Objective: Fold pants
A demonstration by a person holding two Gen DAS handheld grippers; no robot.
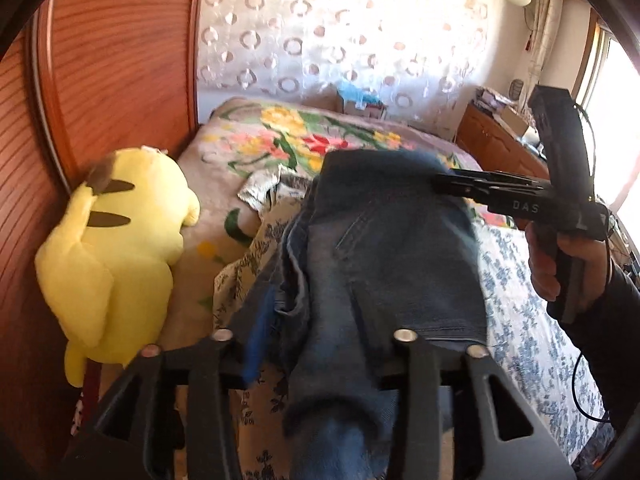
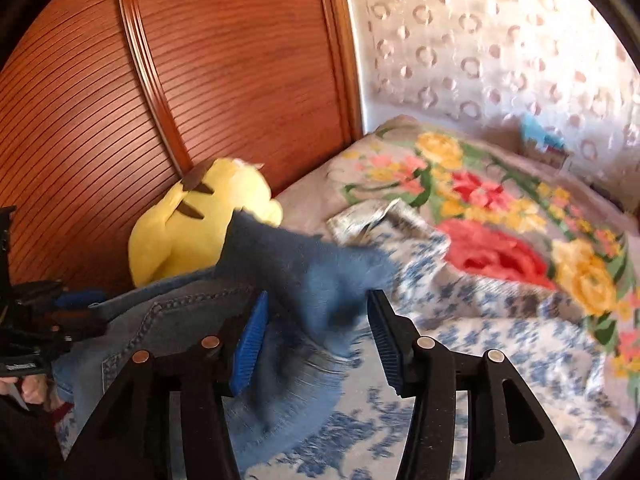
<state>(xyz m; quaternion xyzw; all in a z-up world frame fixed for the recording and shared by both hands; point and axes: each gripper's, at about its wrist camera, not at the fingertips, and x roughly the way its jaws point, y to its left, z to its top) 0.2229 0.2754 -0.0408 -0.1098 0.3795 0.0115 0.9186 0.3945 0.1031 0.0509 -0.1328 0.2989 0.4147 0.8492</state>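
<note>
From the left wrist, the blue jeans (image 1: pixel 384 248) lie bunched on the bed's floral blanket (image 1: pixel 280 136), beside a yellow plush toy (image 1: pixel 120 248). The left gripper (image 1: pixel 320 360) stands partly open, denim lying between its fingers but not pinched. From the right wrist, the right gripper (image 2: pixel 316 340) is likewise partly open, a blurred jeans fold between its blue pads (image 2: pixel 250 344), unclamped.
</note>
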